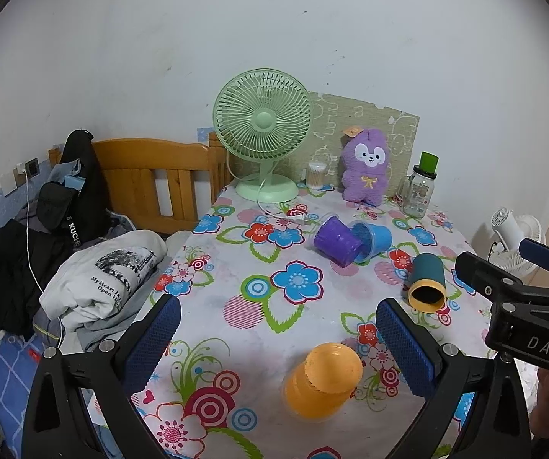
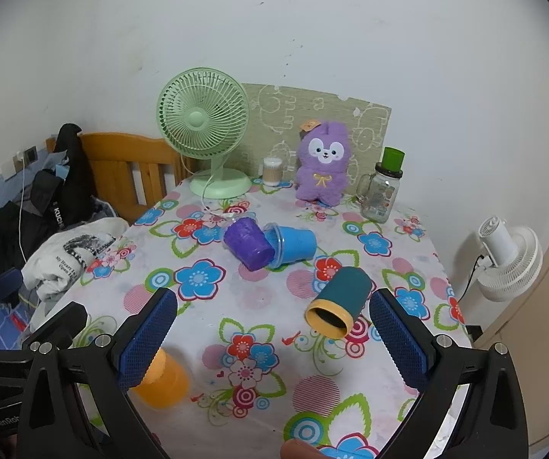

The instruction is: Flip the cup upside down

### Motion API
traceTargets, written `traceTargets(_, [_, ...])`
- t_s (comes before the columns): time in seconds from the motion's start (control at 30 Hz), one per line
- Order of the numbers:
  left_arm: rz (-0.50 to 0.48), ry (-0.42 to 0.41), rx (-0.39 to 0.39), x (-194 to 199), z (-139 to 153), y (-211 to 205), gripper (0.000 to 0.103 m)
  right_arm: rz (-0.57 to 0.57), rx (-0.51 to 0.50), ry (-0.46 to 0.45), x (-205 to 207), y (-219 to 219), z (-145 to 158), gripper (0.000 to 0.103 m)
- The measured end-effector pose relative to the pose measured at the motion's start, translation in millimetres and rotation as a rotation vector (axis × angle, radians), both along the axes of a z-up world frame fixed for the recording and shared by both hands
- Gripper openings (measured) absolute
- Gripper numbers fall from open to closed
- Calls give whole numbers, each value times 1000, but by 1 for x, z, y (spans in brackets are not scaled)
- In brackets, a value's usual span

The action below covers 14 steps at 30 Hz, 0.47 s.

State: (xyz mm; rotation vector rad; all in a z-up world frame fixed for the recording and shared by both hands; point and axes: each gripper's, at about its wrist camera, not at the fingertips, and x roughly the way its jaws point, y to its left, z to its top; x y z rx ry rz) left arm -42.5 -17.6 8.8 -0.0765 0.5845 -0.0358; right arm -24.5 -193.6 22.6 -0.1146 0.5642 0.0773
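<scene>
An orange cup [image 1: 322, 380] stands upside down on the floral tablecloth [image 1: 236, 279], between my left gripper's [image 1: 282, 348] open blue-padded fingers and apart from both. In the right wrist view the orange cup [image 2: 163, 380] sits partly behind the left finger of my right gripper [image 2: 274, 340], which is open and empty. A teal cup with a yellow rim [image 2: 339, 304] lies on its side, mouth toward me, just ahead of the right finger; it also shows in the left wrist view [image 1: 427, 281]. A purple cup [image 2: 247, 243] and a blue cup [image 2: 293, 244] lie on their sides together mid-table.
At the table's back stand a green fan [image 2: 205, 130], a cotton-swab jar [image 2: 272, 171], a purple plush [image 2: 322, 162] and a glass jar with green lid [image 2: 381, 191]. A bed with piled clothes [image 1: 64, 267] is left; a white fan [image 2: 510, 264] stands right.
</scene>
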Motion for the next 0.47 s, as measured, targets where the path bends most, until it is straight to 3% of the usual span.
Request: traceTargets(0.47, [27,11,0,0,-5,12,103,26,-6,10,4,12,-3,102])
